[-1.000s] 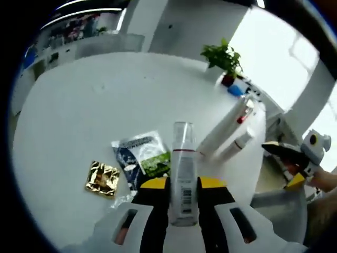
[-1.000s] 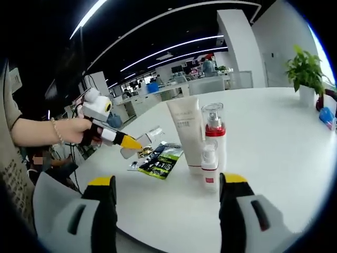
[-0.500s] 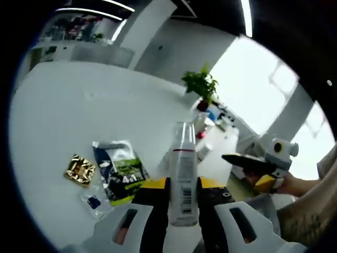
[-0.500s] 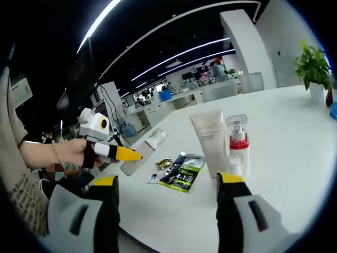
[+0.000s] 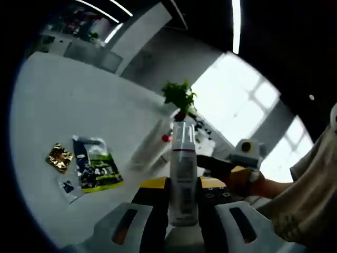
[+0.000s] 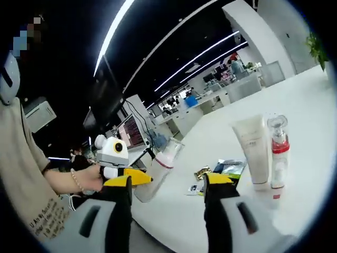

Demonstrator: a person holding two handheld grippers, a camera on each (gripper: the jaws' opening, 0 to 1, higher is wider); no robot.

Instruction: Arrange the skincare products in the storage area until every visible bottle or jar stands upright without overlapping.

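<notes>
The left gripper (image 5: pixel 183 191) is closed on a clear-capped bottle (image 5: pixel 182 174), its yellow-tipped jaws pinching the lower body on either side so the cap points away from the hand. From the right gripper view the same bottle (image 6: pixel 158 169) hangs tilted in the air off the near edge of the white table (image 6: pixel 316 110), not yet set down. The right gripper (image 6: pixel 167 185) holds nothing; its jaws stand wide apart.

Out on the table, a white tube (image 6: pixel 251 148) stands on its cap with a red-collared pump bottle (image 6: pixel 278 147) just beside it, near enough that I cannot tell if they touch. At their feet there seems to be a smaller bottle (image 6: pixel 274 194), but the right jaw cuts across it.

The risk I see is in the setting down. The bottle is tall and narrow and held low, so if it meets the table off vertical, or is released before its base sits flat, it could tip and knock the standing pair over. Placing it too close to them would also leave things crowded.

In the way, between the hand and those bottles, lie a green and black sachet (image 5: pixel 95 167), a gold foil packet (image 5: pixel 59 157) and a small clear packet (image 5: pixel 67 186), all flat on the table. A bottle set on a sachet edge would likely rock. A potted plant (image 5: pixel 179 98) stands at the far side, well apart.
</notes>
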